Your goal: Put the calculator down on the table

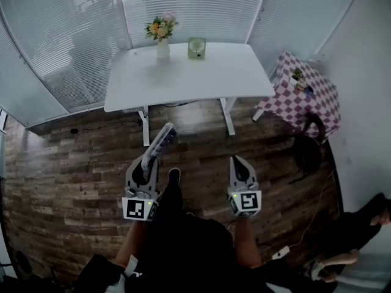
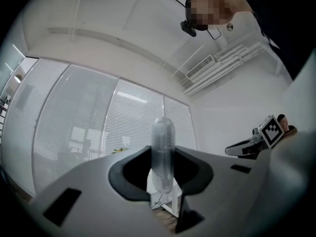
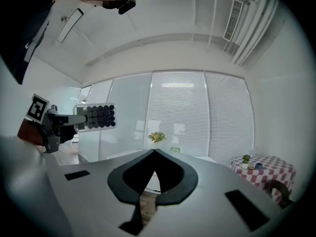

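While the bench (image 1: 208, 81) is standing upper centre, the left gripper (image 1: 148, 162) is clamping the calculator (image 1: 164, 138) in its jaws; the right gripper (image 1: 237, 162) is pressing its jaws together, empty.

An office-like room: white desk (image 1: 189, 81), slatted blinds (image 1: 195, 5) on glass walls, wood-plank floor (image 1: 61, 182)

Both units, left gripper (image 1: 148, 162) and right gripper (image 1: 236, 161) — grey shells, black jaw linings, each with a black-and-white square-marker cube (image 1: 138, 208) at the rear. Person wears dark clothing — dark shoe (image 1: 174, 176).
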Motion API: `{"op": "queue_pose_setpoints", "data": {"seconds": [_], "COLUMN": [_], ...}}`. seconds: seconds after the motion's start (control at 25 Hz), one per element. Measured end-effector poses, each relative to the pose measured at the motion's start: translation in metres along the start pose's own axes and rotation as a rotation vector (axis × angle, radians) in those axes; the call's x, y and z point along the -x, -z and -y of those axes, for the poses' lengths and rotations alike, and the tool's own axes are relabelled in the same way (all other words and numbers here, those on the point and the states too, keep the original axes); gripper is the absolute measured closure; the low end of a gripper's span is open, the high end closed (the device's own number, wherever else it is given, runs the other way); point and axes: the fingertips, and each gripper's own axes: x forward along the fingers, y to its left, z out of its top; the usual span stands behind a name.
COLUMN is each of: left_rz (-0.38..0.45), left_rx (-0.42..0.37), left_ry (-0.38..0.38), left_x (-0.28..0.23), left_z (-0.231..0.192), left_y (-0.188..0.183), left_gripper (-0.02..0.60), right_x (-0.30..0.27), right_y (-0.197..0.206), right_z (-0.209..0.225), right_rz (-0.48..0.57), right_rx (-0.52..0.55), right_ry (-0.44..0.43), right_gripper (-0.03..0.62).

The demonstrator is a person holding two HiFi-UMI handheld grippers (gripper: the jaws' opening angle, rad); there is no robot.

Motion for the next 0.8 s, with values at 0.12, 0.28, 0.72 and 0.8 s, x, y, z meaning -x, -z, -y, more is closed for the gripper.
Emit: {"op": "queue_pose_setpoints", "data": {"seconds": [0.12,0.28,0.72,0.8], "left_rz": [0.009,-0.011,-0.020,-0.012], "left_rx": [0.028,-0.006,0.030,0.040], "left_ry": [-0.018,-0.010,-0.013,-0.028], "left_x": [-0.016,-0.045,-0.092,-0.094], "left_z": [-0.007,-0.018,-0.034,-0.037], "left_y": [0.004,0.012,0.037,0.036], "left_gripper": [0.482,0.482,0.482,0.482], "right_x": [-0.017,-0.049,-0.095,-0.098], "right_y": [0.001,-0.001,0.010,0.011], "right_z": [0.008,0.018,0.036,0.032], "right_rz": [-0.007,-0.026,-0.025,-0.008], "right_rx": [0.009,0.017,0.005,0.011], "right_ry": [0.002,-0.016,-0.043,-0.060], "right_gripper": [0.589,0.589,0.589,0.589]}}
